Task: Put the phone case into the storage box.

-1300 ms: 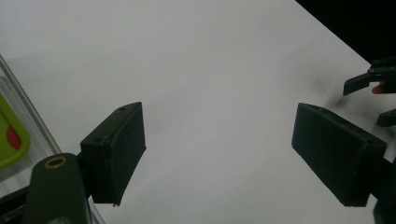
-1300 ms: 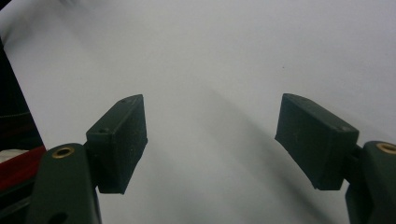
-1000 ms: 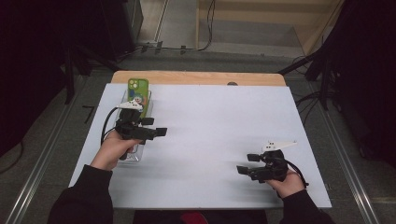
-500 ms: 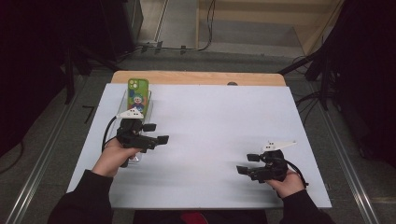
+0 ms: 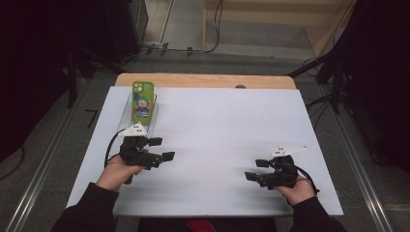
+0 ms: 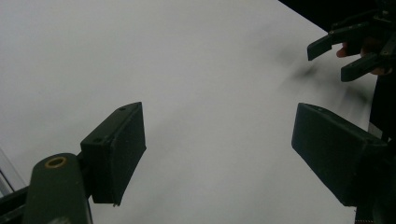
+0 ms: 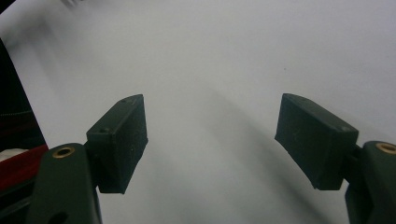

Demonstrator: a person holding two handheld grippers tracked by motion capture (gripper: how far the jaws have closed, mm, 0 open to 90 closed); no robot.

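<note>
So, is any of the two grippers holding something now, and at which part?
Nothing is held. The left gripper and the right gripper both have open jaws with bare white table between them.

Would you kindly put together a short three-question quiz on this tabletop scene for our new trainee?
1. True or false: the left gripper holds the green phone.
2. Which is nearer the phone: A, the left gripper; B, the right gripper?
3. What lies between the right gripper's jaws?

Key
1. False: its jaws stand open and empty.
2. A.
3. Nothing; bare white table shows between them.
</note>
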